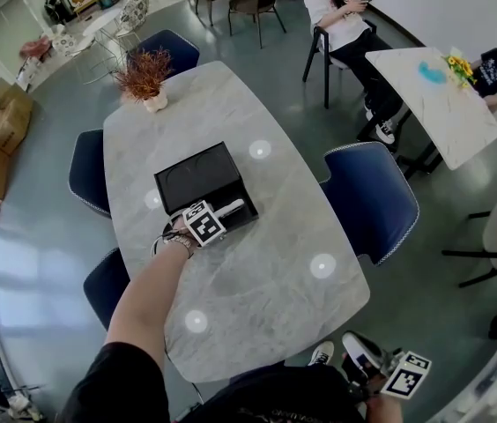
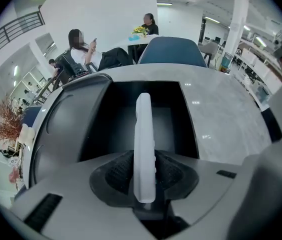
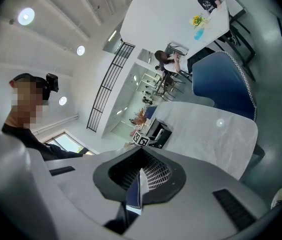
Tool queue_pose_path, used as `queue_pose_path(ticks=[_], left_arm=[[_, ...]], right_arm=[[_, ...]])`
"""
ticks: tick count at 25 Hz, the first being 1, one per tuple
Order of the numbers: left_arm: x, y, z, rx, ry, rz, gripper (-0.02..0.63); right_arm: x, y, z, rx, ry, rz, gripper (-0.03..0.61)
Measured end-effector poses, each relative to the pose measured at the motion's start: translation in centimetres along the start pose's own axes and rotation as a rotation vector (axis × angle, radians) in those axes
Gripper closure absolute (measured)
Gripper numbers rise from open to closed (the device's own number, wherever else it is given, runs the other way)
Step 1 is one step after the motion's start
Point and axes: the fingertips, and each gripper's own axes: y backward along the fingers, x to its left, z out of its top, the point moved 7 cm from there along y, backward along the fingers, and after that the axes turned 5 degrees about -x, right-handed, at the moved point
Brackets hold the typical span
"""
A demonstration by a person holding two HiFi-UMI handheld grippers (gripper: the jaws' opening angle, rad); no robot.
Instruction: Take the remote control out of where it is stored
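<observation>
White remote control (image 2: 144, 149) is pinched edge-on at its near end by the left gripper (image 2: 144, 186), centre frame, inside the black box (image 1: 194, 179). It should be lifted straight up, kept clear of the walls. The right gripper (image 3: 139, 180) is held pressed together, empty, at lower right.

A long grey table (image 1: 257, 271) with a marble pattern and rounded corners stands on a smooth grey floor (image 1: 46, 236). A black box (image 1: 197, 181) lies flat on it about halfway along, a little nearer the left edge. At the far end a small white pot with a dry reddish-brown plant (image 1: 145, 77) stands upright, well apart from the box. Round spots of light shine on the tabletop.
</observation>
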Motion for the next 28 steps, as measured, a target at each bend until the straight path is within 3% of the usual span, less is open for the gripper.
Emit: queue_pose_path(ticks=[9, 16, 19, 28], left_arm=[[0.3, 1.4, -0.1, -0.067, 0.068, 0.024, 0.502], [1.3, 5.5, 0.2, -0.205, 0.192, 0.071, 0.502], [1.3, 7.8, 0.6, -0.303, 0.290, 0.075, 0.502], [-2.0, 16.6, -0.9, -0.671, 0.704, 0.046, 0.502]], right_arm=[[0.0, -0.1, 0.0, 0.017, 0.003, 0.011, 0.571], [0.1, -1.0, 0.2, 0.058, 0.032, 0.049, 0.571], [0.2, -1.5, 0.4, 0.077, 0.042, 0.080, 0.571], [0.9, -2.1, 0.9, 0.205, 0.083, 0.201, 0.571]])
